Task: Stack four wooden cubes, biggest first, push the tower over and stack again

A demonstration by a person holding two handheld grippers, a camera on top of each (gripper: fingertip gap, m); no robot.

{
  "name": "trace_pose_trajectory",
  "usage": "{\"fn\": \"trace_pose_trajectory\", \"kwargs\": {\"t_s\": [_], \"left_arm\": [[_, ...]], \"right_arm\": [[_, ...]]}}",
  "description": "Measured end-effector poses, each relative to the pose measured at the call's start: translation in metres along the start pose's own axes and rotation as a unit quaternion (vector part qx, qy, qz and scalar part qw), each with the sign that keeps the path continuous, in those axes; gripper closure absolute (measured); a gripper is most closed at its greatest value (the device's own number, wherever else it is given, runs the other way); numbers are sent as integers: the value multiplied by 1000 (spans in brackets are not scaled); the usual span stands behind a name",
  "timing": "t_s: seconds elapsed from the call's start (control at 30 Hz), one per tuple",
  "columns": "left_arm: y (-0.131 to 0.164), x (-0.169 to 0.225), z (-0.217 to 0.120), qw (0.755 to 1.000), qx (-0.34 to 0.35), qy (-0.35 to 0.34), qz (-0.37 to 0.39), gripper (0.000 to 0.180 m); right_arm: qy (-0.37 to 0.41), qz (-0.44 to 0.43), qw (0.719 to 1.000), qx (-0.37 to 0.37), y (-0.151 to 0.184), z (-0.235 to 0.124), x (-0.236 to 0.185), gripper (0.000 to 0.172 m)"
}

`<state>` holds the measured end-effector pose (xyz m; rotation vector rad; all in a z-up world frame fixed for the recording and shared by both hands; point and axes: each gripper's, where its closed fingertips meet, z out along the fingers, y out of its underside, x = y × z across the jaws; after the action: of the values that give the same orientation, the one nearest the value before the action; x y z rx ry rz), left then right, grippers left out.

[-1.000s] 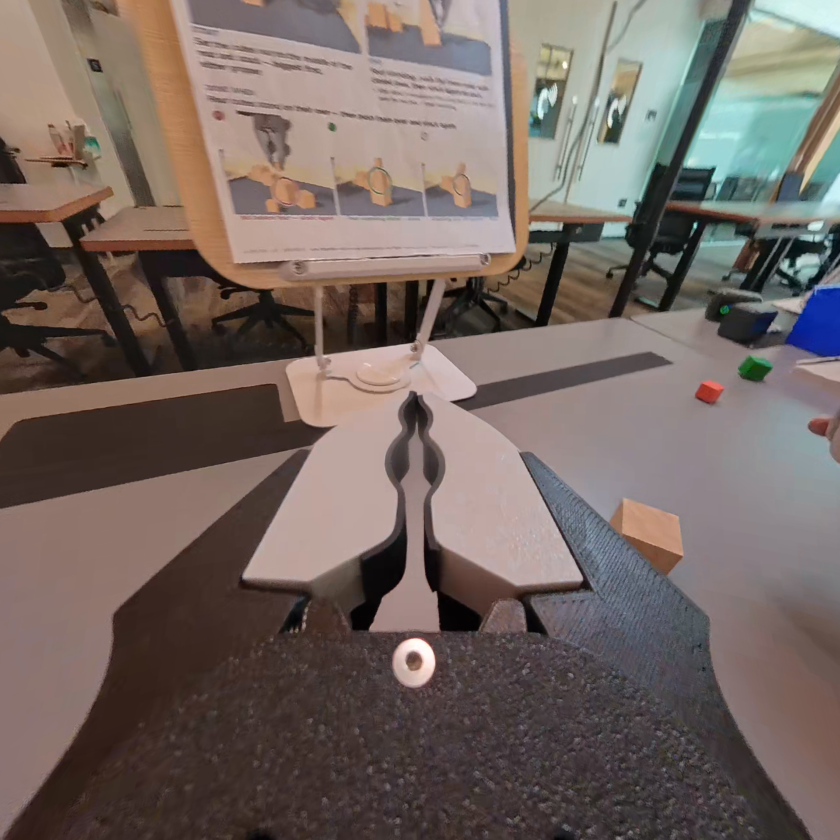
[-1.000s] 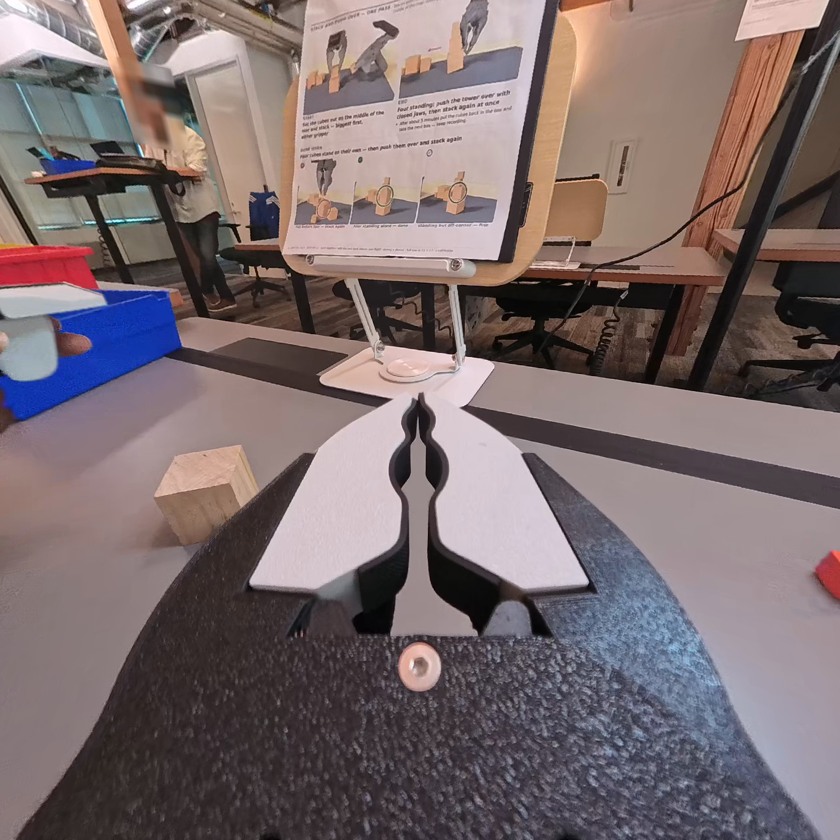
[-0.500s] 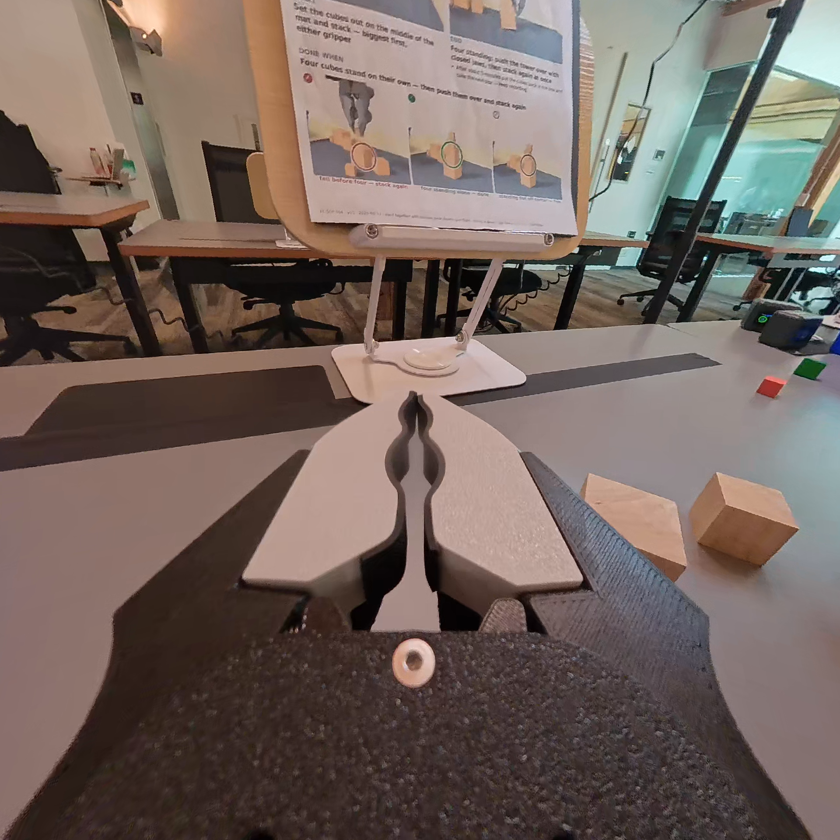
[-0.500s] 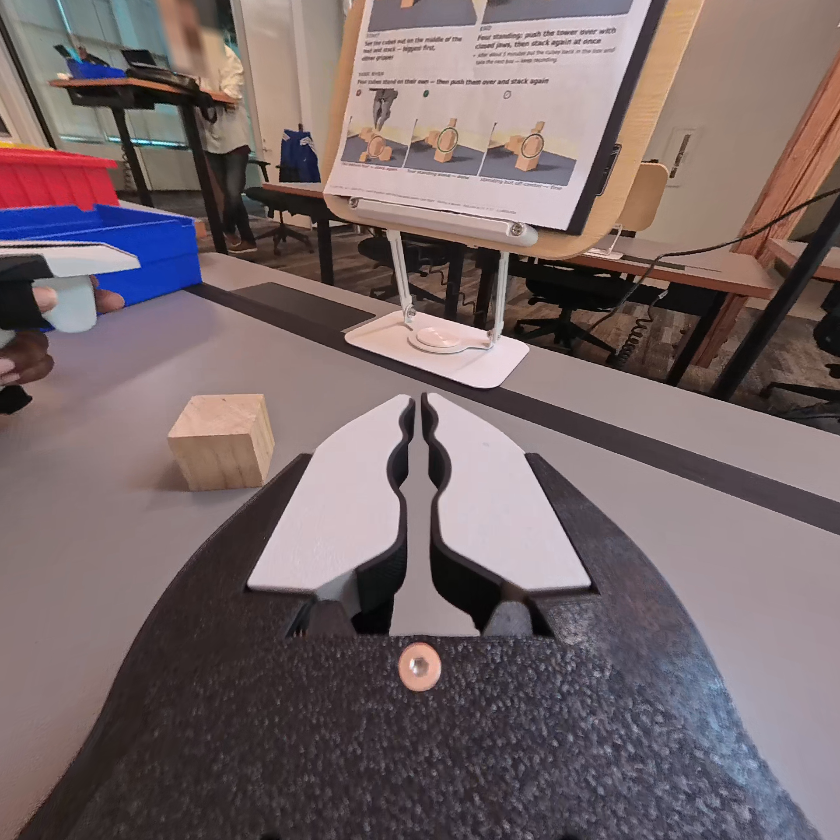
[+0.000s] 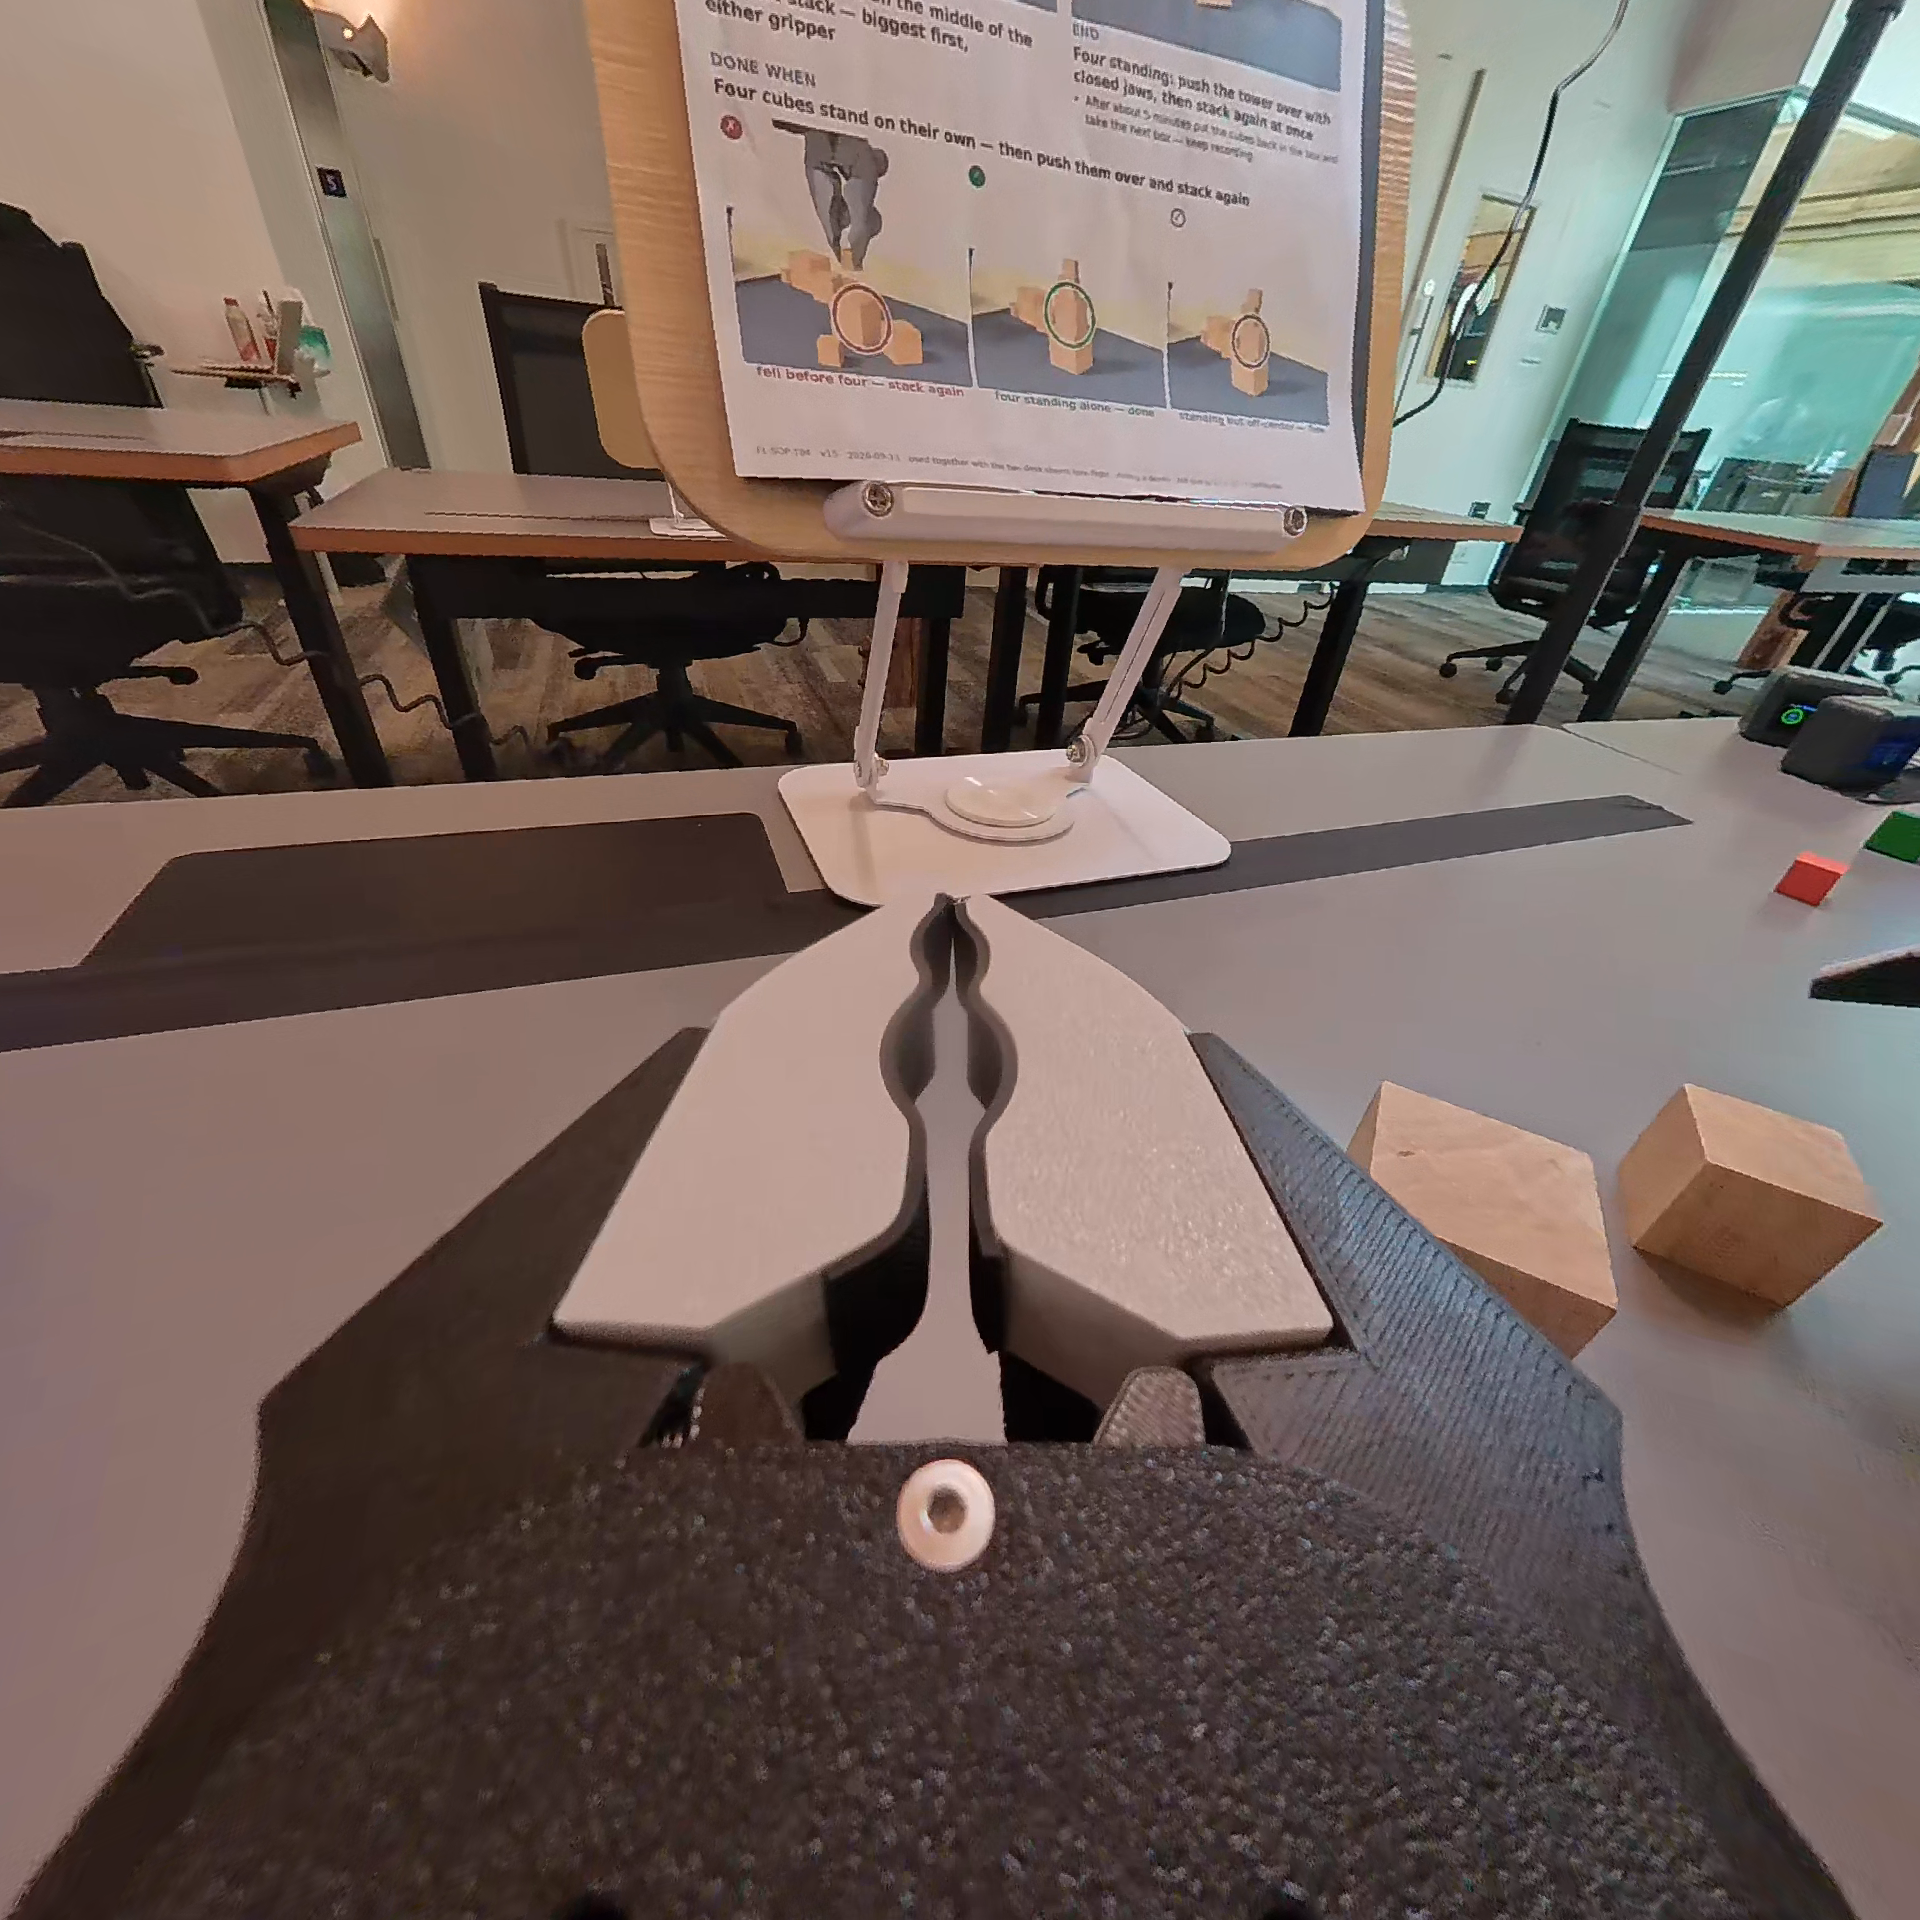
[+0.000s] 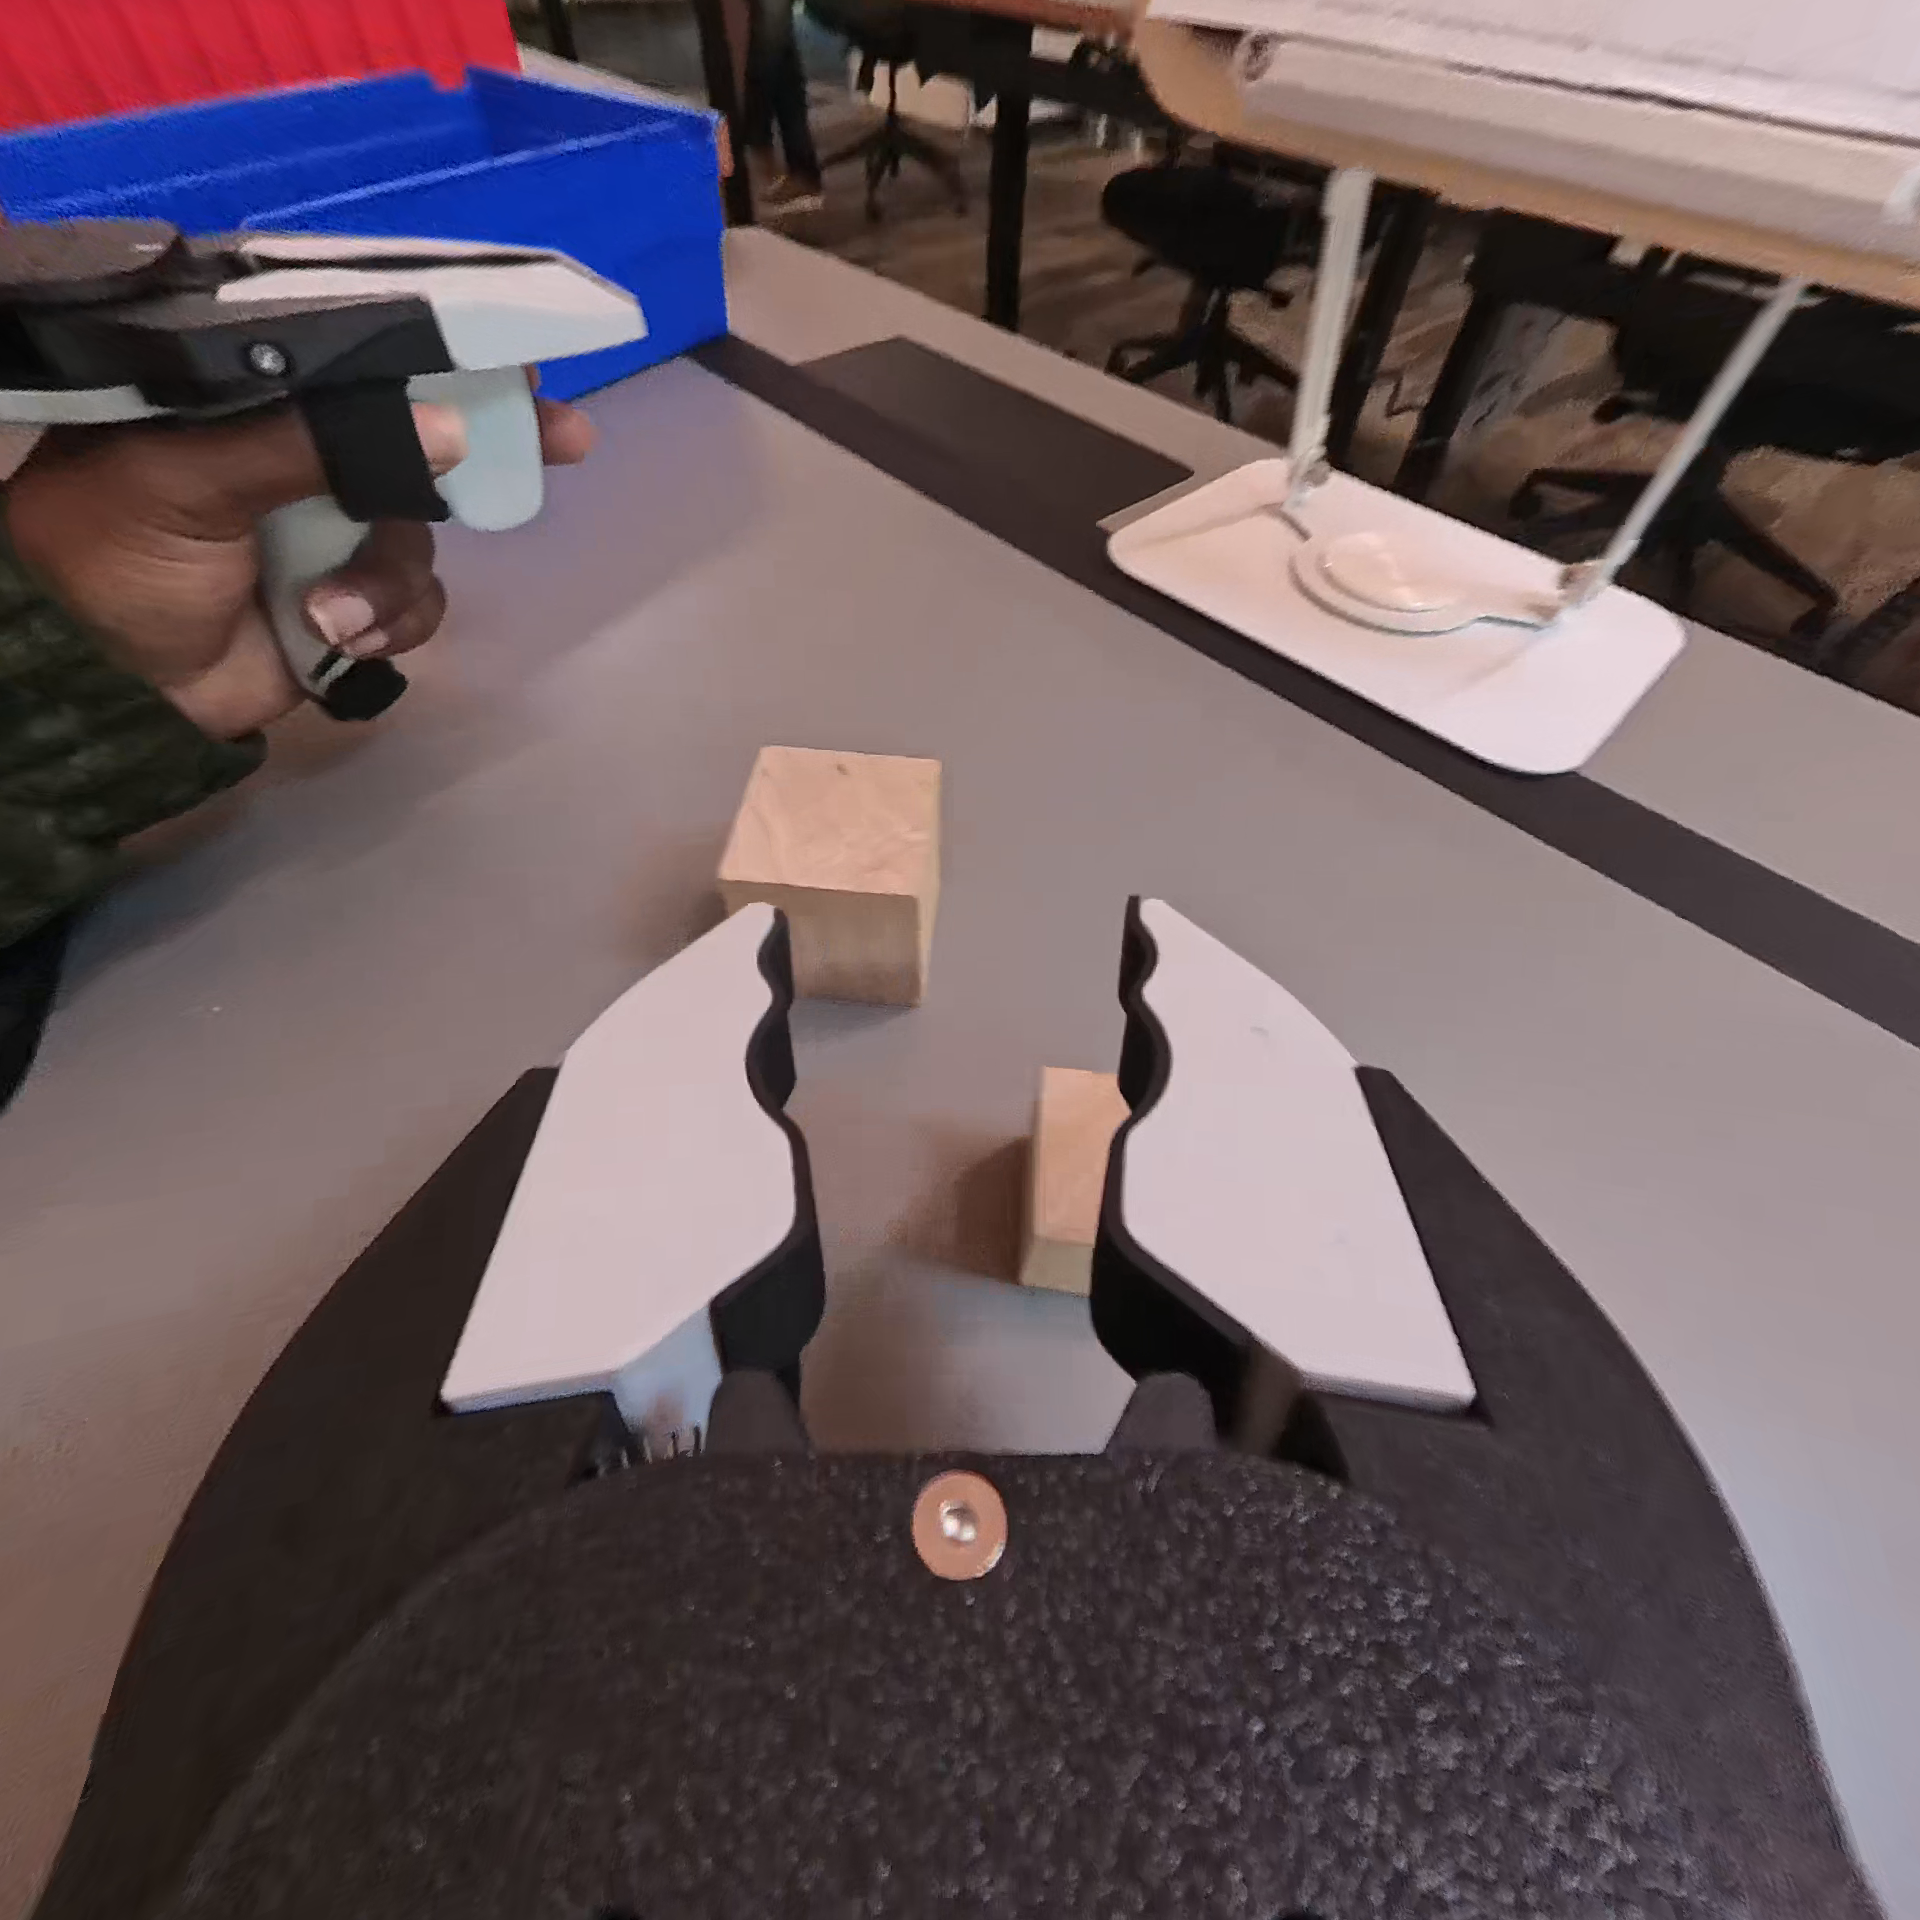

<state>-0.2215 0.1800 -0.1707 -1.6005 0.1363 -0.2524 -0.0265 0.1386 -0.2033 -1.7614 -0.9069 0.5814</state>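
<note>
Below, the right tool (image 6: 951, 914) gapes over smooth wooden cubes (image 6: 831, 862); the left tool (image 5: 954, 914) is pressed together.

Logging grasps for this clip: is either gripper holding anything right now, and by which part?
Nothing is held. The left gripper is shut on air; the right gripper hangs open above the table, over a small cube, near a bigger cube.
</note>
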Motion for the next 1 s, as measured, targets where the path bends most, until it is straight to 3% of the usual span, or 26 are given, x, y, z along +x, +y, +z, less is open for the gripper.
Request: {"fn": "trace_pose_trajectory", "kwargs": {"t_s": [0.2, 0.37, 0.47, 0.5, 0.63, 0.77, 0.9, 1.0], "left_arm": [[3, -4, -3, 1000, -3, -9, 17, 180], [-1, -4, -6, 999, 3, -15, 36, 180], [-3, -4, -7, 999, 6, -16, 41, 180], [-3, -4, -7, 999, 6, -14, 38, 180], [-7, -2, -7, 999, 10, -9, 37, 180], [-8, -1, -7, 999, 11, -6, 38, 180], [-10, 0, -9, 999, 20, -2, 35, 180], [-11, 0, -9, 999, 22, -3, 38, 180]], "right_arm": [[-11, -27, 994, -103, 3, 39, -35, 94], [30, -55, 980, -191, 17, 78, -42, 85], [60, -74, 966, -239, 32, 85, -29, 93], [51, -72, 963, -256, 38, 85, -30, 103], [-4, -74, 965, -252, 38, 78, -40, 108], [-89, -117, 968, -205, 12, 61, -46, 108], [-173, -193, 949, -179, -10, 37, -25, 108], [-231, -199, 937, -168, -14, 29, -3, 108]]}}
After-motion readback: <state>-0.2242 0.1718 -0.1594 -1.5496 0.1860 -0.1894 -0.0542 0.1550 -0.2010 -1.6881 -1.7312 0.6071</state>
